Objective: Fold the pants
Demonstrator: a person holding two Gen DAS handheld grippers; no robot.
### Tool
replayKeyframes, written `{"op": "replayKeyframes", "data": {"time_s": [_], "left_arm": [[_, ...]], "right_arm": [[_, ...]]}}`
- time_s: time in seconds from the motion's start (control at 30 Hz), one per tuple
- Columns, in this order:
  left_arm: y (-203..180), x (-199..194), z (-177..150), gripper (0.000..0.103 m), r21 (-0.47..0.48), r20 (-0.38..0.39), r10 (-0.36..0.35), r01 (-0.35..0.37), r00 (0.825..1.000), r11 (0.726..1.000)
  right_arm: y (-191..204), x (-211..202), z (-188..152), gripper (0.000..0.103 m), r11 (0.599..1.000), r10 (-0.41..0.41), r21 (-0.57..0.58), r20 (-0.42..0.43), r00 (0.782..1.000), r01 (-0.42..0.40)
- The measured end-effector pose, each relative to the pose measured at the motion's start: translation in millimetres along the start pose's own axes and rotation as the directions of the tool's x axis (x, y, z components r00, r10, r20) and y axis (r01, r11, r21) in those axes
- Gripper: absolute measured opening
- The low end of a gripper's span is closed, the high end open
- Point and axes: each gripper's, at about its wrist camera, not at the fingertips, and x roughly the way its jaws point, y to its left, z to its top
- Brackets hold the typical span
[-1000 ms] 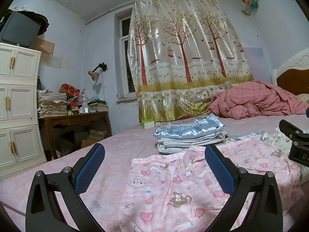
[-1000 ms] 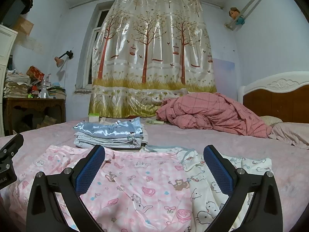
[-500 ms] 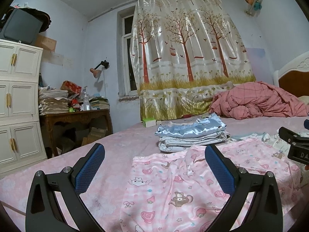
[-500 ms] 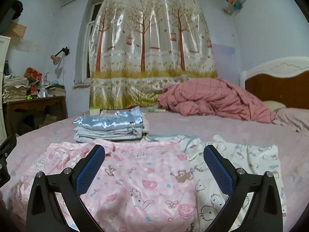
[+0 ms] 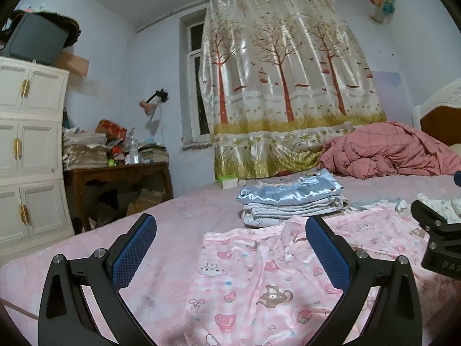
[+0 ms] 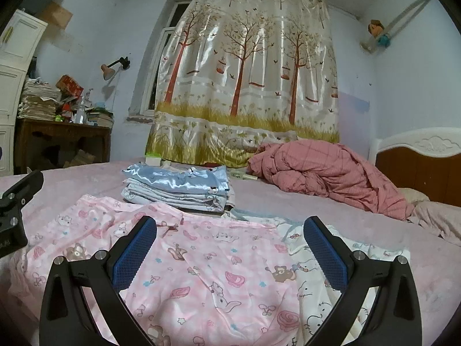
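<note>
Pants [image 6: 201,271] in pink with little animals lie spread out flat on the near part of the bed [image 6: 345,210], so the folding has not begun and every fold is left to do. Both the left gripper [image 5: 230,255] and the right gripper [image 6: 229,255] hang just above the pink cloth with their blue fingers [image 6: 135,256] wide apart, grasping nothing. Farther back sits a stack of folded clothes [image 6: 178,187], which looks like work already finished, and a white printed piece [image 6: 322,285] lies just right of the pants, partly under them.
</note>
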Motion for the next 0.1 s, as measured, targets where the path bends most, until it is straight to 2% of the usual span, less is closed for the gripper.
{"op": "replayKeyframes", "data": {"time_s": [0.1], "left_arm": [[9.2,2.7,-0.3,0.103,-0.034,-0.016,0.008,-0.008,1.0,0.999]], "right_arm": [[0.0,-2.9,0.6,0.102,1.0,-0.01,0.022,-0.01,1.0,0.01]]}}
